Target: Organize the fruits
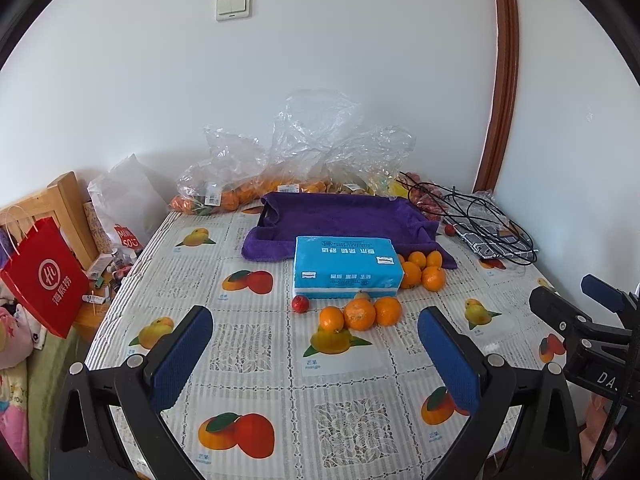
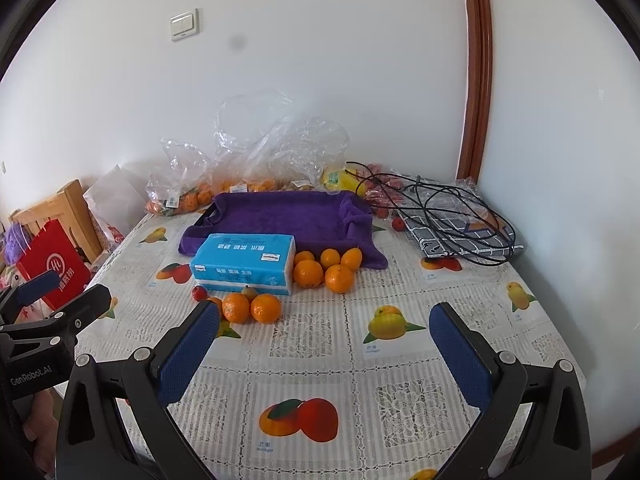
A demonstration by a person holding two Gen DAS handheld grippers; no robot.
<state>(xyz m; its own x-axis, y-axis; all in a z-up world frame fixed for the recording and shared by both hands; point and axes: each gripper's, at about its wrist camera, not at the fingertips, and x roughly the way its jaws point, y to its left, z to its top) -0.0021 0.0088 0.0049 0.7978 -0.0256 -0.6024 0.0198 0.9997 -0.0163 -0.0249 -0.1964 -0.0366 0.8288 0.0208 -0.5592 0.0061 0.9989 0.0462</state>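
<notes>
Three oranges (image 1: 359,314) (image 2: 250,307) lie in a row in front of a blue tissue pack (image 1: 346,266) (image 2: 244,263), with a small red fruit (image 1: 300,303) (image 2: 199,293) at their left. Several more oranges (image 1: 424,270) (image 2: 326,269) sit right of the pack, against a purple towel-lined tray (image 1: 340,218) (image 2: 280,214). My left gripper (image 1: 316,330) is open, short of the oranges, nothing between its blue pads. My right gripper (image 2: 324,324) is open too, over bare tablecloth to the right of the row.
Clear plastic bags of fruit (image 1: 256,188) (image 2: 188,196) line the wall behind the tray. A tangle of black cable (image 1: 486,216) (image 2: 444,204) lies on a checked cloth at the back right. A red paper bag (image 1: 44,280) hangs off the table's left edge.
</notes>
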